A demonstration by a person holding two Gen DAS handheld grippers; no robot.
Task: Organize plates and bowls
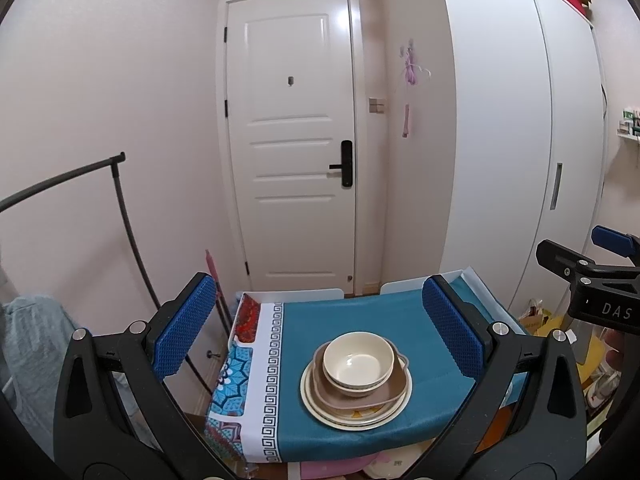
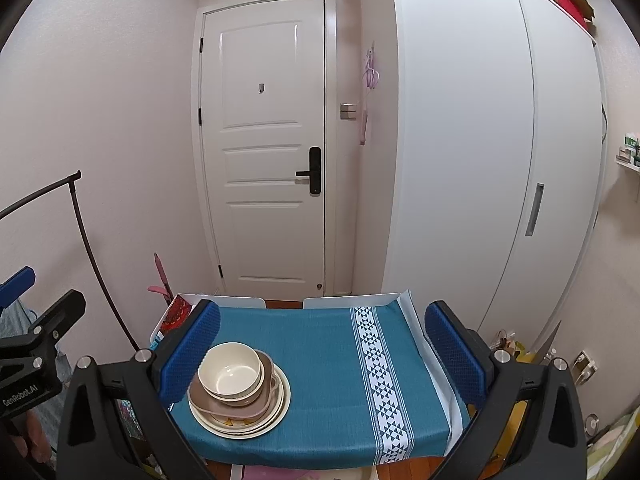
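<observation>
One stack of dishes stands on the teal cloth of a small table [image 1: 360, 320]. A cream bowl [image 1: 357, 363] sits on top, inside a brown bowl, on a brown squarish plate [image 1: 394, 394], on cream round plates [image 1: 320, 404]. In the right wrist view the stack [image 2: 231, 376] is at the table's left part [image 2: 320, 360]. My left gripper [image 1: 320, 336] is open and empty, held back from the stack. My right gripper [image 2: 322, 354] is open and empty, to the right of the stack. The right gripper's body shows at the right edge of the left view [image 1: 592, 280].
A white door [image 1: 292, 140] and a white wardrobe [image 1: 500, 120] stand behind the table. A black clothes rail [image 1: 120, 208] stands at the left. Bags and clutter lie on the floor at the right [image 2: 520, 348]. More dishes sit below the table [image 1: 384, 464].
</observation>
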